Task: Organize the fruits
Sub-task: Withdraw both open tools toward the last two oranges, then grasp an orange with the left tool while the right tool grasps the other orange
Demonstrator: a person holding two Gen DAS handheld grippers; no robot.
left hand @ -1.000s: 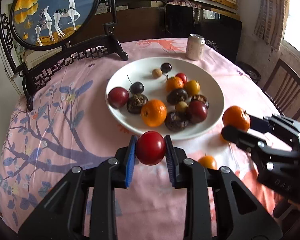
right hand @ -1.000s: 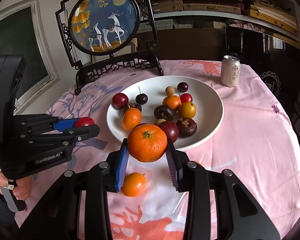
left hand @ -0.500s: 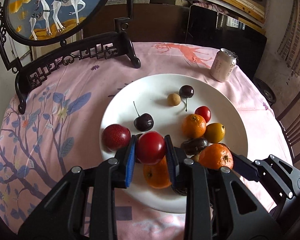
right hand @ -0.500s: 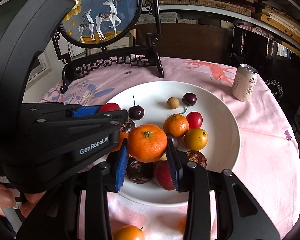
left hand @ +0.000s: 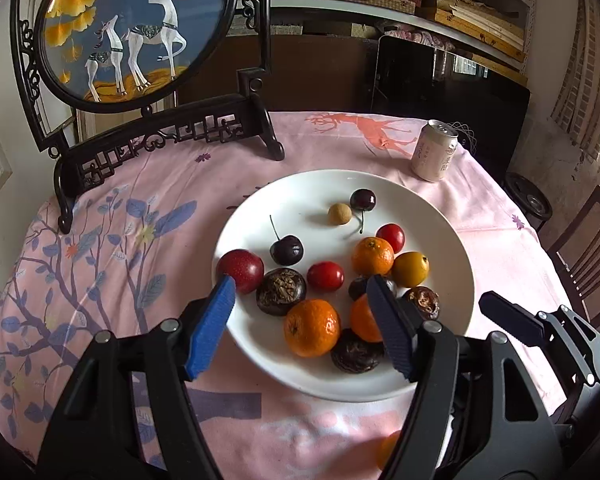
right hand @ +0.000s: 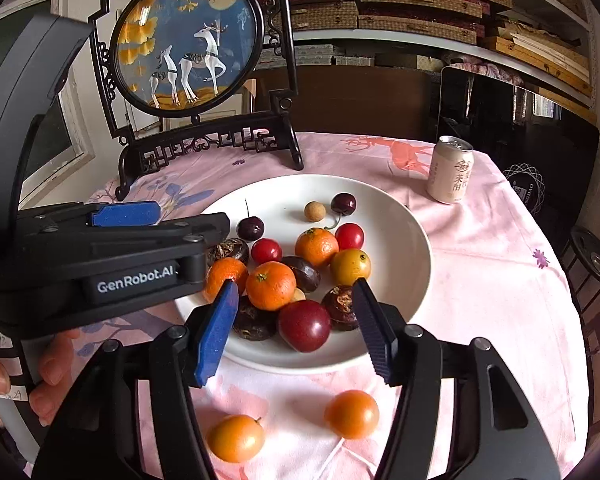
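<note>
1. The left tool is held wide open and empty, low over the near rim of the white plate.
2. The right tool is likewise spread wide, empty, above the piled fruits.
3. Two small orange fruits are left on the table.

A glossy white glazed plate lies on a soft, matt pink printed cloth over the tabletop. The cherries shine smooth; the mandarins look finely dimpled. The can near the far right edge is satin metal. The screen stand is dark carved lacquered wood. The fingers carry matt blue textured pads.
</note>
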